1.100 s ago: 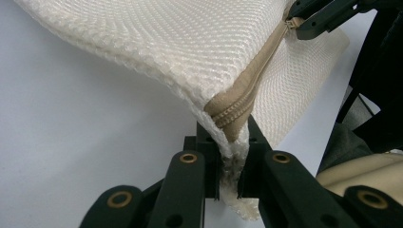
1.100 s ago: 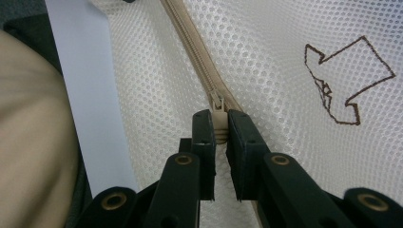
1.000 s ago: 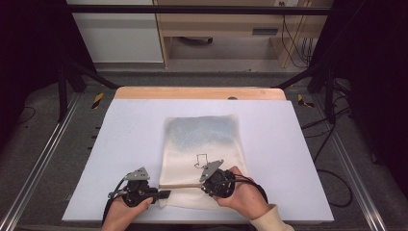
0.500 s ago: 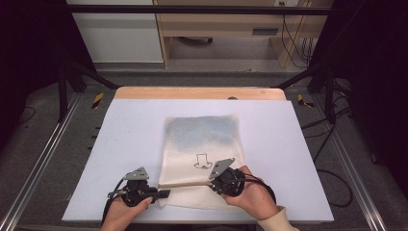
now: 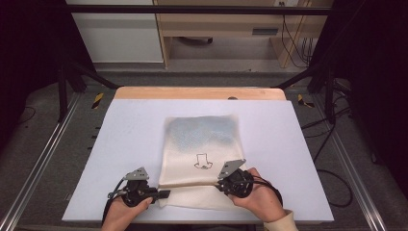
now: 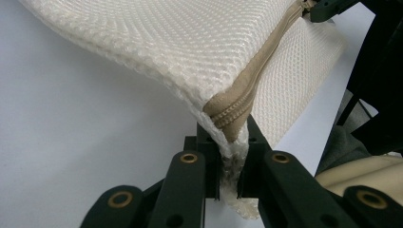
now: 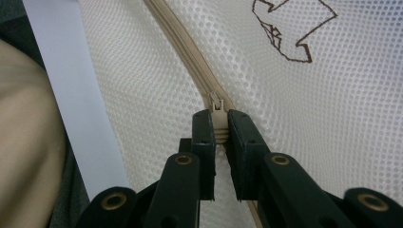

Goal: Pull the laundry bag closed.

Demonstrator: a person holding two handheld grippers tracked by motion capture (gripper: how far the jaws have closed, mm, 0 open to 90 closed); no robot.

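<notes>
Since a second ago the right claw, clamped on the zipper pull, has travelled rightward along the mesh laundry bag at lower centre, while the left claw pinches its corner.

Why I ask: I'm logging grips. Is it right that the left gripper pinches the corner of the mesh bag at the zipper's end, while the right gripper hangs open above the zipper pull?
Not quite. The right gripper is shut on the zipper pull, as the right gripper view shows. The left gripper does pinch the mesh bag at its corner.
</notes>
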